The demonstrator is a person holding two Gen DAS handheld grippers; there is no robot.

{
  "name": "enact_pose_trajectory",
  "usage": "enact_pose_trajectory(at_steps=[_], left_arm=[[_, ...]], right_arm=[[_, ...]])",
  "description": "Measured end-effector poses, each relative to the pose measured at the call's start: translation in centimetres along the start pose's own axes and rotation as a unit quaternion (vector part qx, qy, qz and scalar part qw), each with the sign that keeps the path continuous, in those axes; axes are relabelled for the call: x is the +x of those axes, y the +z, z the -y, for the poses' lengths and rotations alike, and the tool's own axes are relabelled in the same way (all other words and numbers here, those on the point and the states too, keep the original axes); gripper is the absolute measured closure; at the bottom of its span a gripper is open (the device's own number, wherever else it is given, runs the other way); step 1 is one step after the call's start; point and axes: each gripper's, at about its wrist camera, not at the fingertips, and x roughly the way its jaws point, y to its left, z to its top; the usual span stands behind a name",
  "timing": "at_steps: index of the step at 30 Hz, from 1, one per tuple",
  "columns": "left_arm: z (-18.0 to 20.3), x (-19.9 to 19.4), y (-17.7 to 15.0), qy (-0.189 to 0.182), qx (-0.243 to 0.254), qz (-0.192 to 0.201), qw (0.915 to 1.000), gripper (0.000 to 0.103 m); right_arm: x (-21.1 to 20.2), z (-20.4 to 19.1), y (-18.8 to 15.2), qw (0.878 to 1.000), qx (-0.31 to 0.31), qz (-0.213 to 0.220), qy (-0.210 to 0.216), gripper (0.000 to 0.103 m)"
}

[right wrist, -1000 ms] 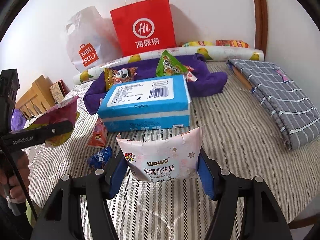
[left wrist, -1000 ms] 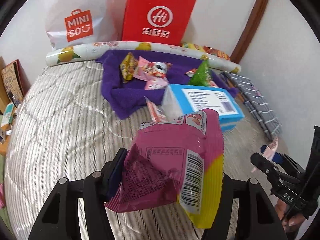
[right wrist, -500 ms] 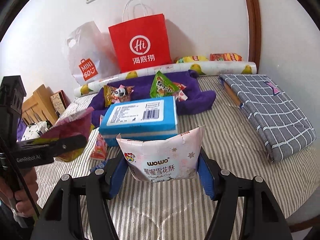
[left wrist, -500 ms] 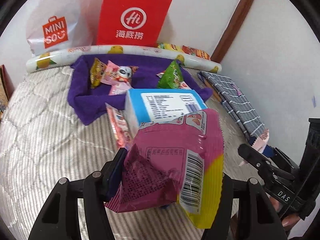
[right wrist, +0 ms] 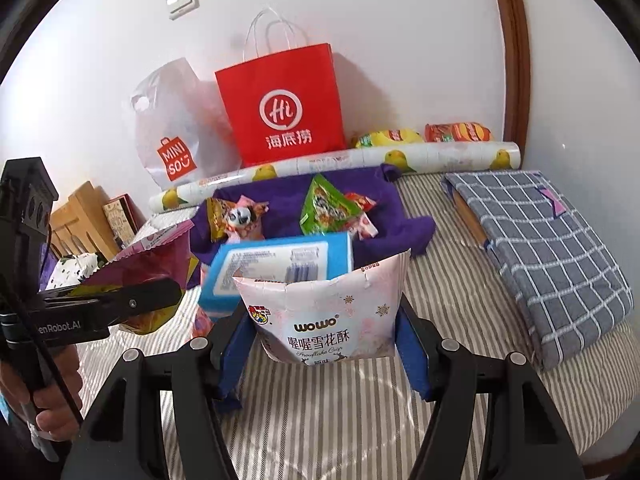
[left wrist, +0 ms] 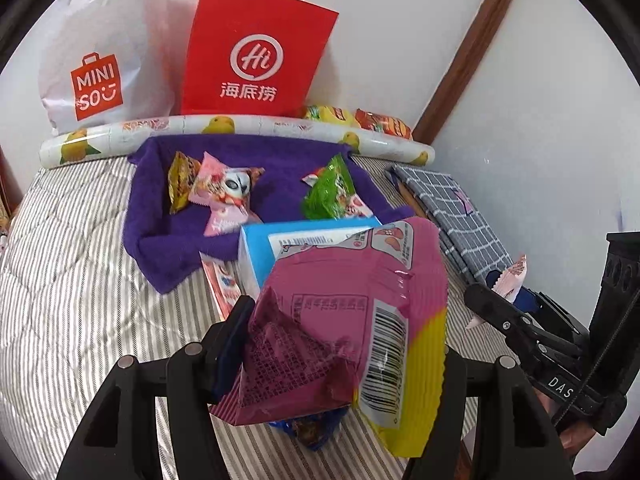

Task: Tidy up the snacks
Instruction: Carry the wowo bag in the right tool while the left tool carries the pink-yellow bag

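Both views are lit pretty evenly by soft, bright daylight, with the white wall [right wrist: 400, 60] nearly washed out. Only faint shadows are cast behind the red bag [right wrist: 284, 104]. Heavy fisheye bending is seen at the edges, and the corners are blacked out. Some motion blur is noticed on the blue box [right wrist: 276, 268].
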Motion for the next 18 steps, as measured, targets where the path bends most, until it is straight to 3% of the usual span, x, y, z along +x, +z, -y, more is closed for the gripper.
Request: enact_pose_trajectory(at_steps=[8, 18], left_arm=[[-1.4, -0.7, 2.3, 0.011, -0.005, 0.011, 0.9999, 0.042], [-4.4, -1.3, 4.9, 0.022, -0.028, 0.03, 0.9989, 0.042]], right_arm=[[1.6, -0.9, 3.2, 0.999, 0.007, -0.001, 0.036, 0.039], [3.4, -2.2, 7.0, 0.999, -0.004, 0.015, 0.04, 0.039]])
